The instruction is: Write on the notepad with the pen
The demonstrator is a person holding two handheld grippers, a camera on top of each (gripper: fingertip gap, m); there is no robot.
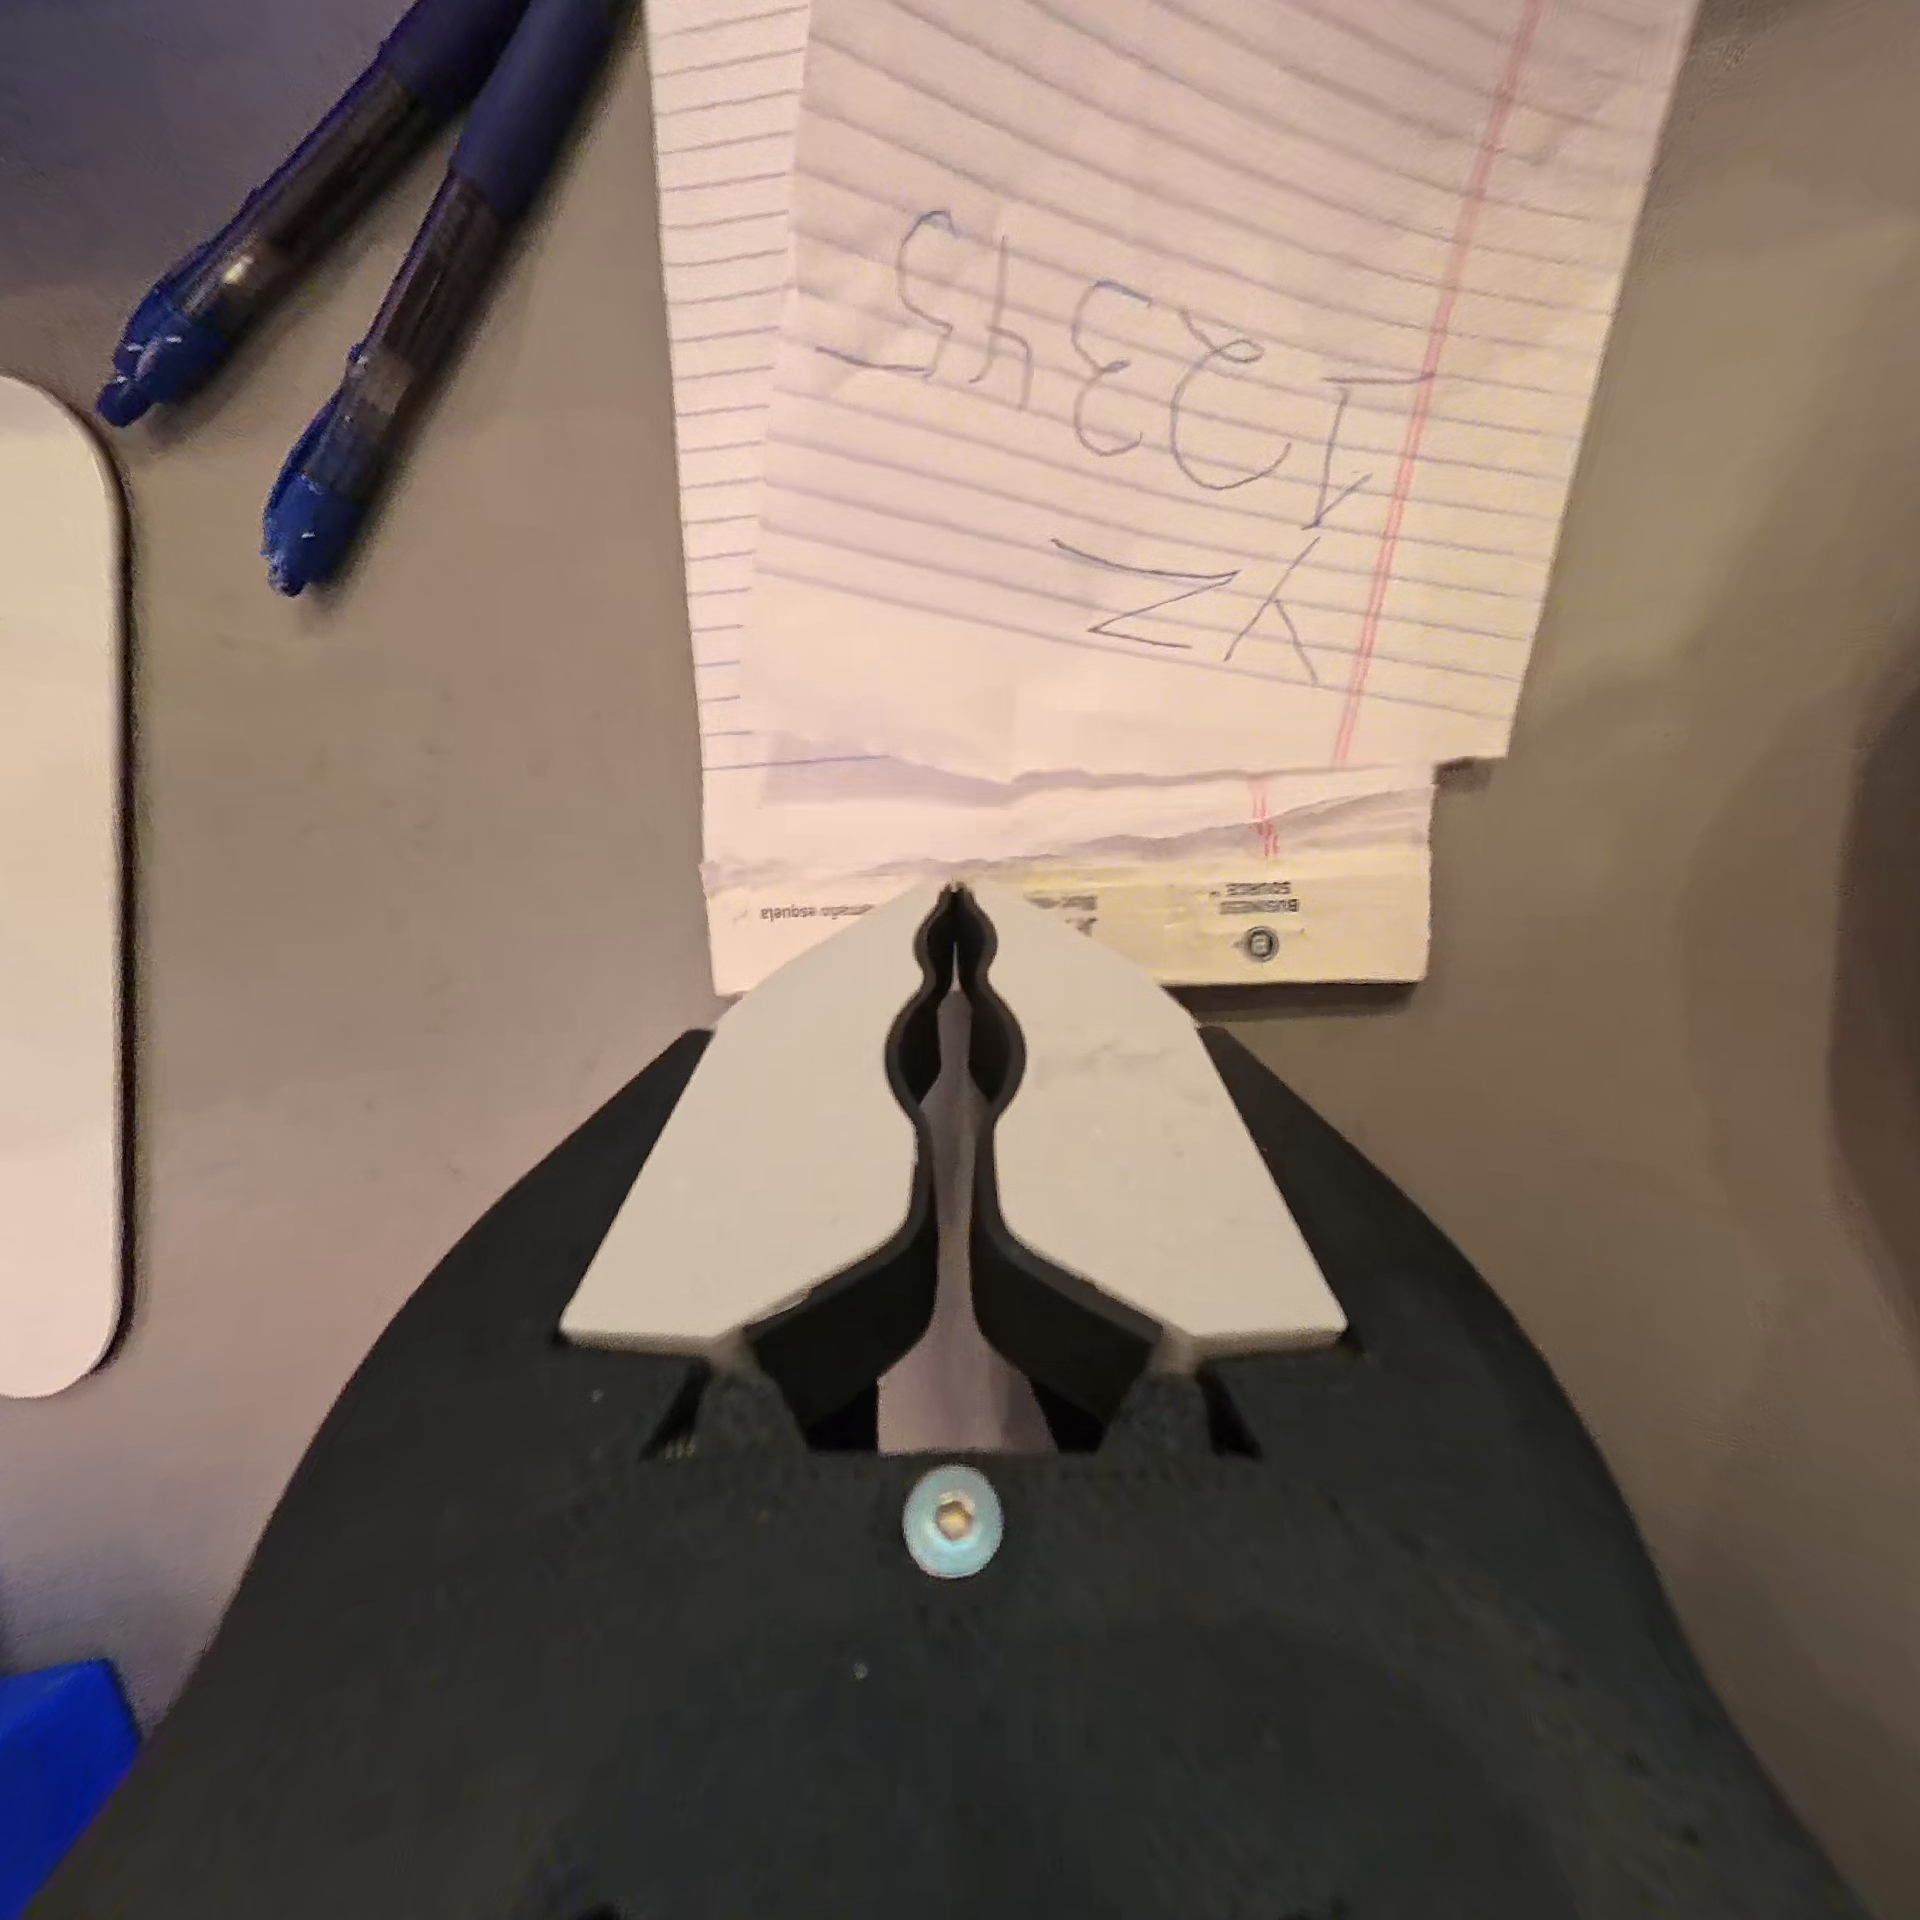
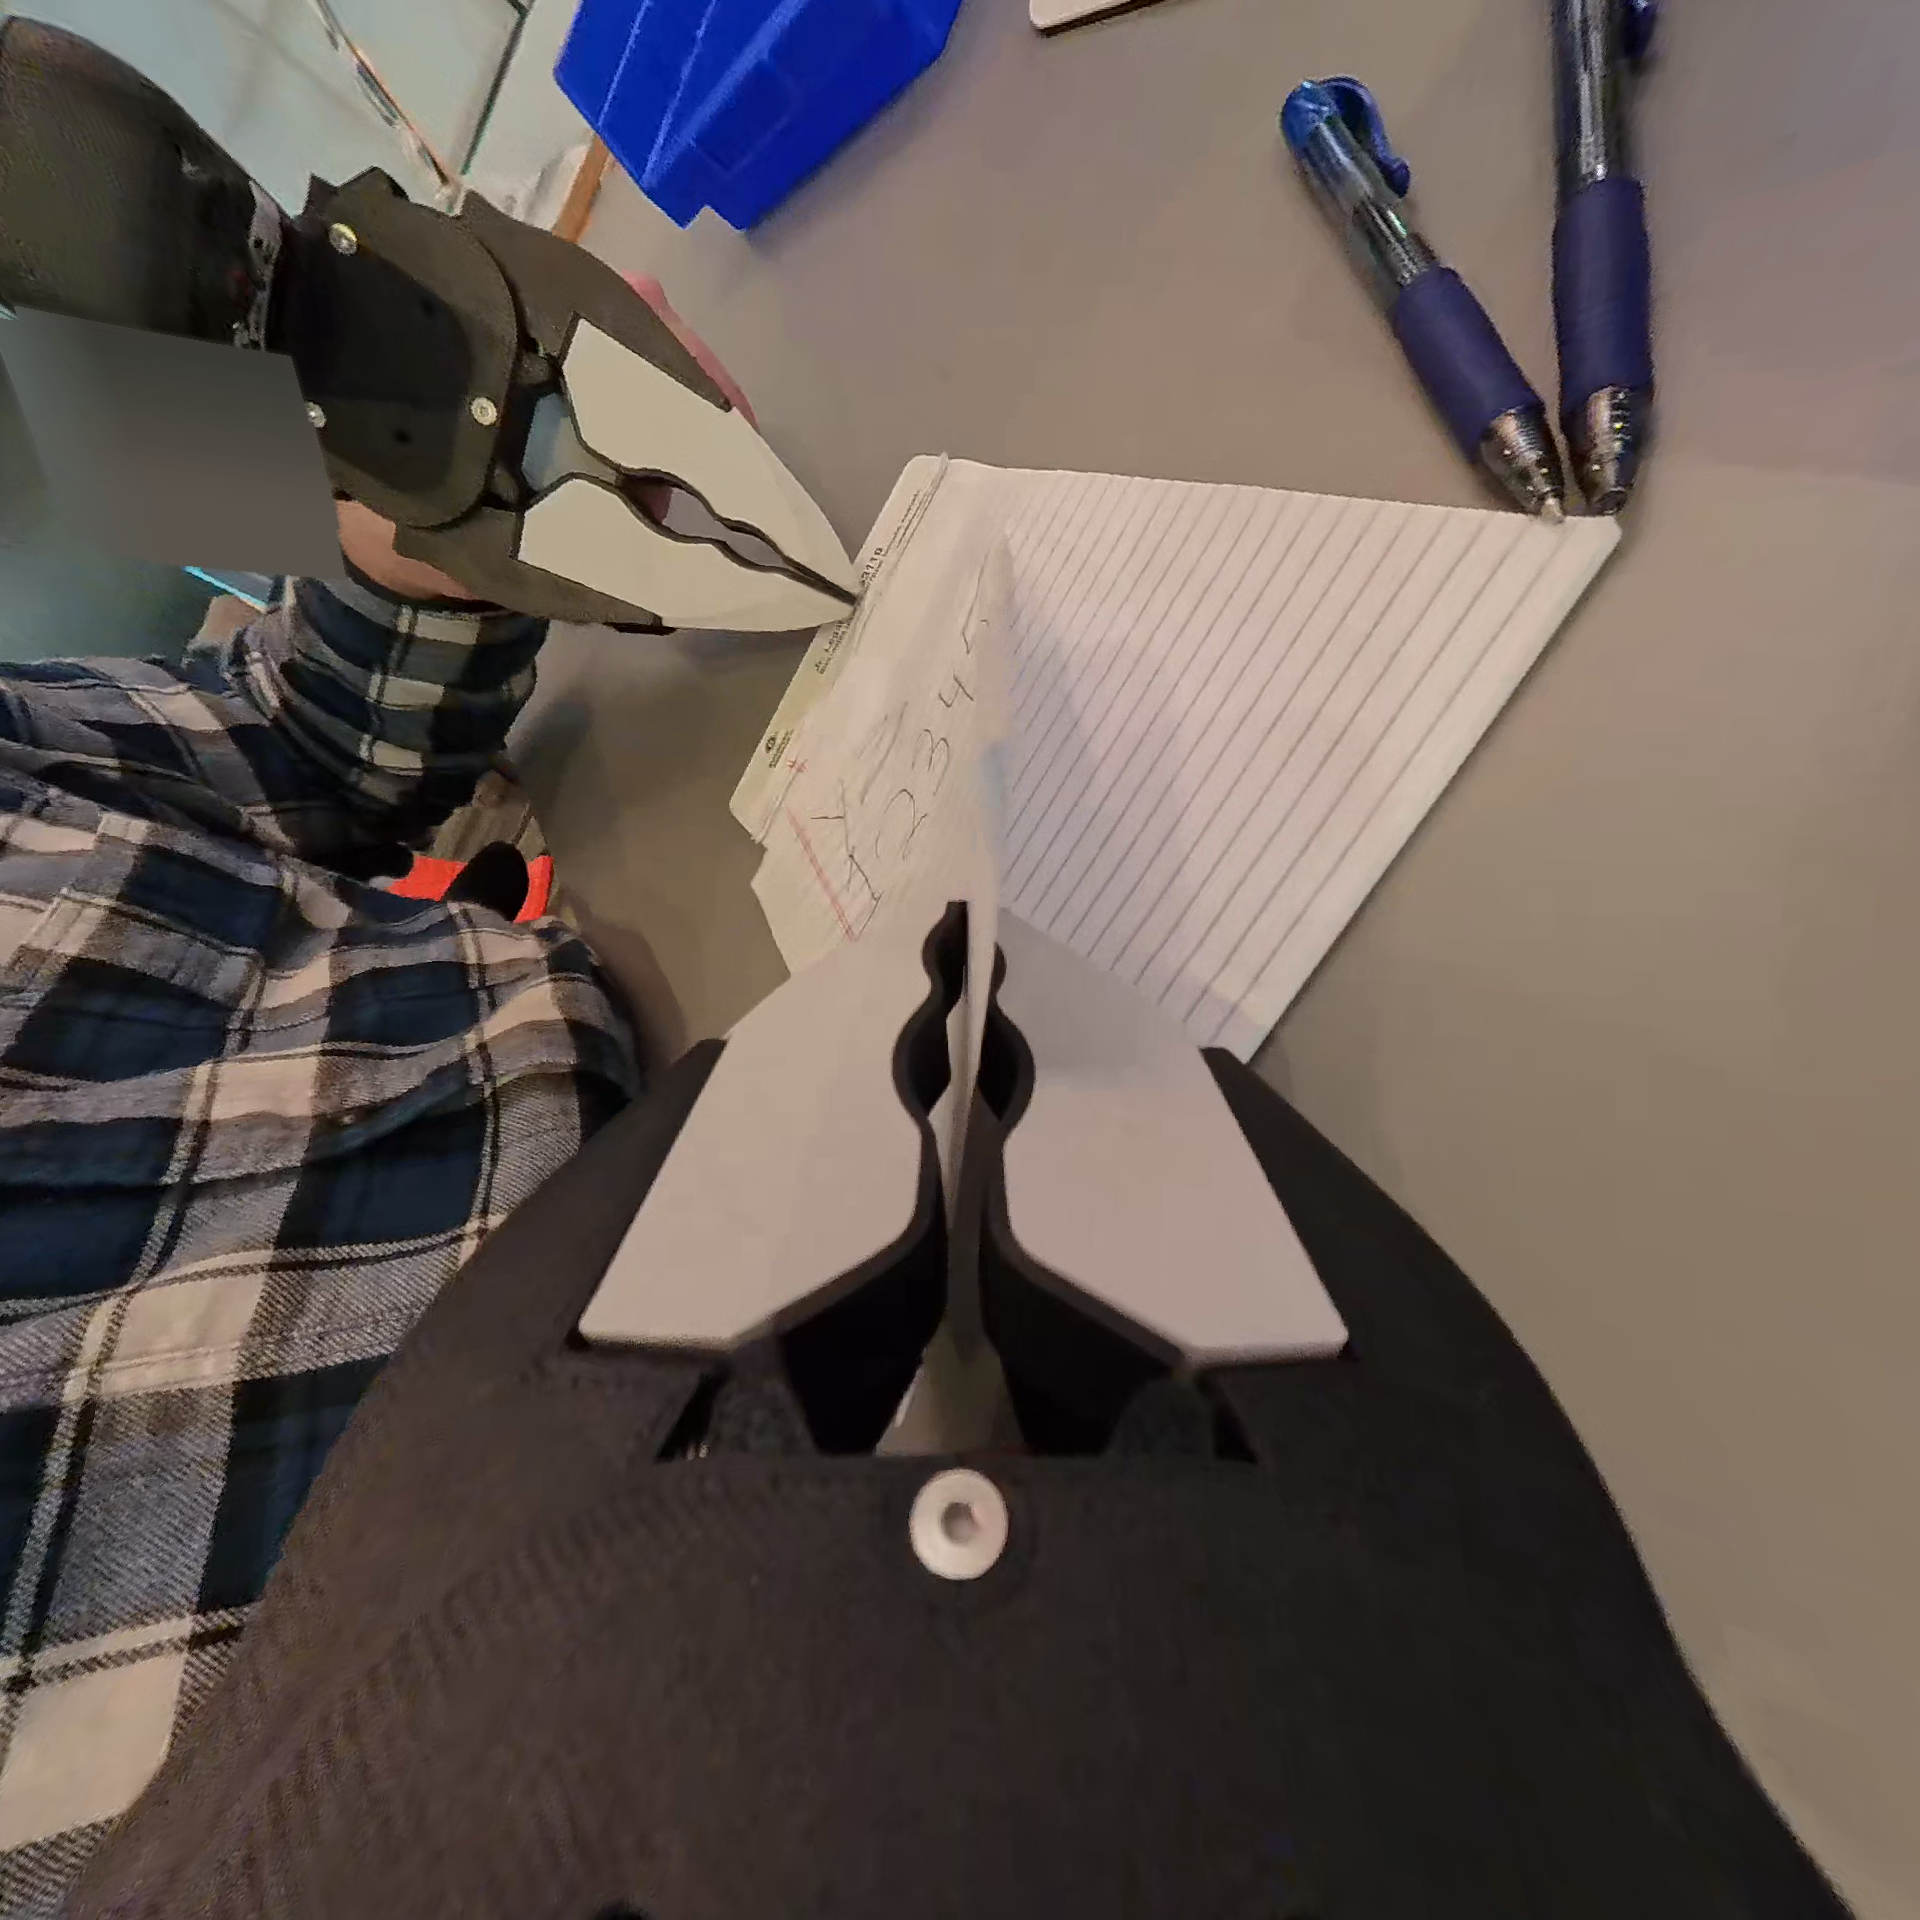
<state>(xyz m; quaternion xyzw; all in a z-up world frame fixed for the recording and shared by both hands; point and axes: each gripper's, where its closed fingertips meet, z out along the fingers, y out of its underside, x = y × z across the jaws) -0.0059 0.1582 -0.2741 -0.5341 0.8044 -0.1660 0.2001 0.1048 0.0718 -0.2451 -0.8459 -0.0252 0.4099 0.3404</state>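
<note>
The right gripper (image 2: 971,940) is pinching the notepad's written sheet (image 2: 914,790), lifting it, while the closed left gripper (image 2: 847,597) is pressing the notepad (image 2: 1299,707) binding.

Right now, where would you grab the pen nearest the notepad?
By the dark blue rubber sleeve of the nearer pen, tongs straddling the barrel from above. It lies flat on the table, tip touching the second pen; farther back, the gap between them widens.
</note>
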